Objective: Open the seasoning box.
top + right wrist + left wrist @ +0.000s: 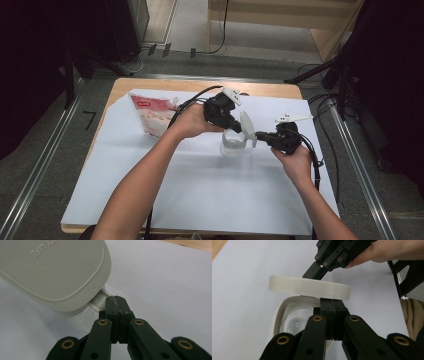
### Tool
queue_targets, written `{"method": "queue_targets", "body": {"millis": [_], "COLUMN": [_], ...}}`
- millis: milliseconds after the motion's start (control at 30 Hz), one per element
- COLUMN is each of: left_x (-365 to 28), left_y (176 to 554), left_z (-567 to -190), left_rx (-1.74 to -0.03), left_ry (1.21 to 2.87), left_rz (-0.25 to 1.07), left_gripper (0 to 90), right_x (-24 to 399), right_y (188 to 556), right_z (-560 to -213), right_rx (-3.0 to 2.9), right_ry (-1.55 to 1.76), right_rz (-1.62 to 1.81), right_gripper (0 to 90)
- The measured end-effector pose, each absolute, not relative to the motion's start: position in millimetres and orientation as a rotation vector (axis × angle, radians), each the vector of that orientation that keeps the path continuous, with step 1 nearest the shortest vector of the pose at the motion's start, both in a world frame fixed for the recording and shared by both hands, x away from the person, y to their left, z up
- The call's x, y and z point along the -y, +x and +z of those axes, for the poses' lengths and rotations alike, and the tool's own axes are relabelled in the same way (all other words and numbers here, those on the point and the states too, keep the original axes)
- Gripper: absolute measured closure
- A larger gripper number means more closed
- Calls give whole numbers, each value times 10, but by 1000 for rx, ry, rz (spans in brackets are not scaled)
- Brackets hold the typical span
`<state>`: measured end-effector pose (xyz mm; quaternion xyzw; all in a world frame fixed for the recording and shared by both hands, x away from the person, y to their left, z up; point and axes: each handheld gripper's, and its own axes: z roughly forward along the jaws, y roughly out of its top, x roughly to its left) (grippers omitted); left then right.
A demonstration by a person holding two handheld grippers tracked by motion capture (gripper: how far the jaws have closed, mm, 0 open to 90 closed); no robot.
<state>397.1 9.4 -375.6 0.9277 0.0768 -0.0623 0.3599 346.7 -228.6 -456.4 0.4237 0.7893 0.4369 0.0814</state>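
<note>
A clear plastic container stands mid-table on the white sheet. Its white lid is lifted and tilted above it. My left gripper comes in from the left; its jaws are shut, with nothing visible between them. In the left gripper view their tips meet the underside of the lid, with the container below. My right gripper is shut at the lid's right side. In the right gripper view its tips touch a small tab under the lid.
A pink-and-red packet lies at the back left of the white sheet. The wooden table edge shows at the back. Cables trail off the table's right side. Dark stands and floor rails flank the table.
</note>
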Motion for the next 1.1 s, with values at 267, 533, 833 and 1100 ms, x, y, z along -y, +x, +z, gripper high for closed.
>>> {"method": "queue_targets", "body": {"millis": [267,533,833,1100], "left_x": [51,220,277,243], "left_y": [3999,3986,3987,4000], "left_z": [-3745,-3729,-3773,-3788], "left_rx": [-225,-236,-276,-299], "left_ry": [2439,2444,2449,2431], "left_rz": [-188,-178,-162,-177], "left_gripper": [900,900,900,900], "right_x": [2278,2264,2261,2241], "right_y": [3456,3430,3418,3414], "right_z": [-4570,-4588,-4600,-4598], "right_rx": [-2364,-2354,-2352,-2337], "right_ry": [1259,1255,1255,1250], "right_rz": [1317,1338,1337,1326], "right_gripper": [900,900,900,900]}}
